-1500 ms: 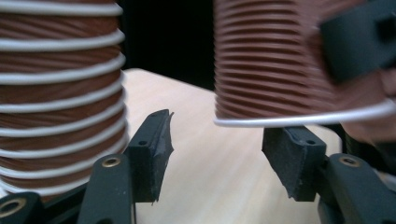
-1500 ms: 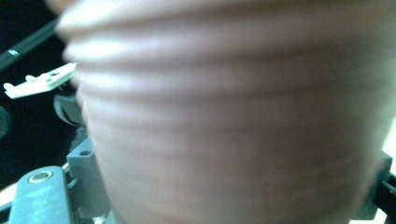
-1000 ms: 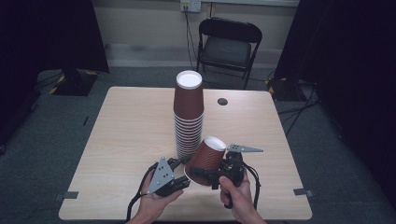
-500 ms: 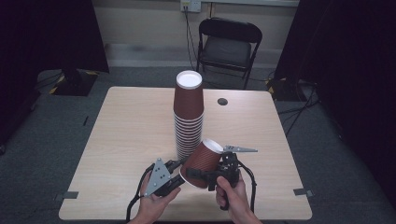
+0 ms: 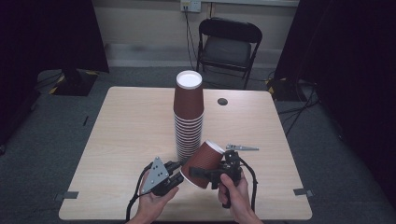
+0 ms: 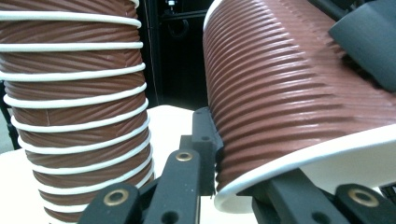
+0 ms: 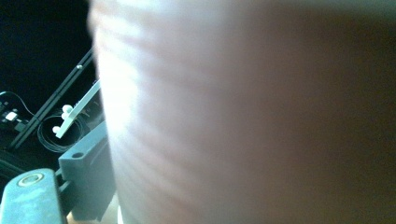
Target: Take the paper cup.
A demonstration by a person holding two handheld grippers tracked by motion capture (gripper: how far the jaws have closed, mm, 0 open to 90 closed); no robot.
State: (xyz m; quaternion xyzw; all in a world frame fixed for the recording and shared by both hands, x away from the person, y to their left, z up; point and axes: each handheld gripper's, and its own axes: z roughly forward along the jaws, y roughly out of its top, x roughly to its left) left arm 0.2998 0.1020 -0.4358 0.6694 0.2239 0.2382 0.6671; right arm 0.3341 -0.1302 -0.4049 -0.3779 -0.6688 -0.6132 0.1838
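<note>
The table (image 5: 121,140) fills the middle of the high view, its near edge partly hidden by the person's forearms. A chair (image 5: 229,44) stands beyond the far edge in dim light. A tall stack (image 5: 188,116) of upturned brown cups stands at mid-table; its foot is hidden behind the tilted cup (image 5: 201,163) held just in front of it, near the front edge. In the left gripper view the stack (image 6: 74,107) is cut off at top and left. The left gripper (image 5: 173,171) has just closed and pinches the rim of the cup (image 6: 299,102), one jaw inside, one outside. The right gripper (image 5: 205,173) straddles the cup's side; its jaws have just been opening, and its own view is a brown blur (image 7: 252,112), so contact is hard to judge. A small dark disc (image 5: 222,101) lies far right.
</note>
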